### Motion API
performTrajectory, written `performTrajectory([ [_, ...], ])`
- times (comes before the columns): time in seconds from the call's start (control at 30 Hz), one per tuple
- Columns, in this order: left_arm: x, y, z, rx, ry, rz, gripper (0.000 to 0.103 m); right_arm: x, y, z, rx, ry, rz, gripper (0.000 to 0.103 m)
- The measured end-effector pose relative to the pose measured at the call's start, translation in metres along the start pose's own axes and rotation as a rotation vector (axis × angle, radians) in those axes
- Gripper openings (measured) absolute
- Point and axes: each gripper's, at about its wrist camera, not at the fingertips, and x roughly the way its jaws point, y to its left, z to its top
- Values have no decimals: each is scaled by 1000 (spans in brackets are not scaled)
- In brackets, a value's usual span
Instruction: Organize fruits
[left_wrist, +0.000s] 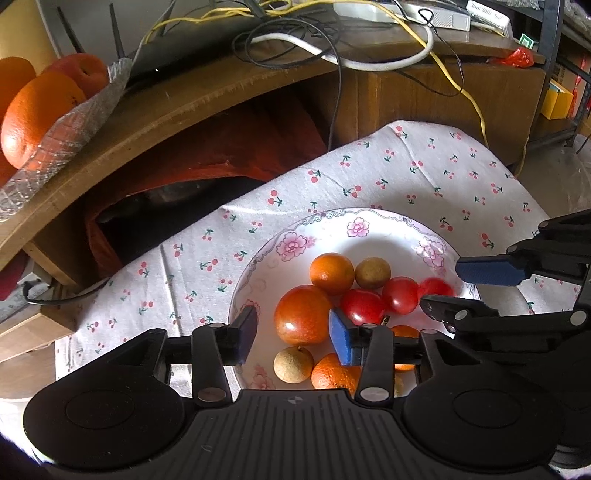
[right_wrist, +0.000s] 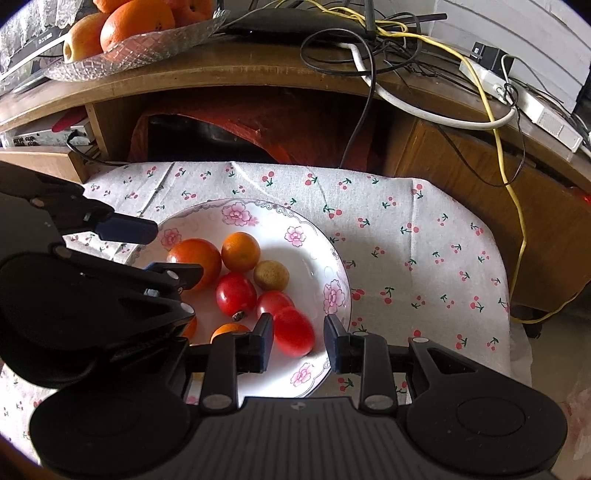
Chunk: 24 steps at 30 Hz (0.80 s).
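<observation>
Cherry-print cloth (right_wrist: 406, 236) under the claws, wooden desk (right_wrist: 258, 74) ahead with cable tangle (right_wrist: 388, 40), yellow cable (right_wrist: 517, 206) trailing down far right, power strip (right_wrist: 517, 96) upper right, red fabric (right_wrist: 295, 125) below the desktop

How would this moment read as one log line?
left gripper: open above big orange-red fruit | right gripper: open around red oval tomato | both fruits on white floral plate
</observation>
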Motion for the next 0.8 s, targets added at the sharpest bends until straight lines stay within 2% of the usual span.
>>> performTrajectory([
  [0.33, -12, 5, -5, -17, -19, 7, 63, -14, -7, -2, 48, -16, 29, 35],
  [0.8, -28, -4, -13, -28, -45, 50, 77, -29, -7, -11, 52, -9, -11, 37],
])
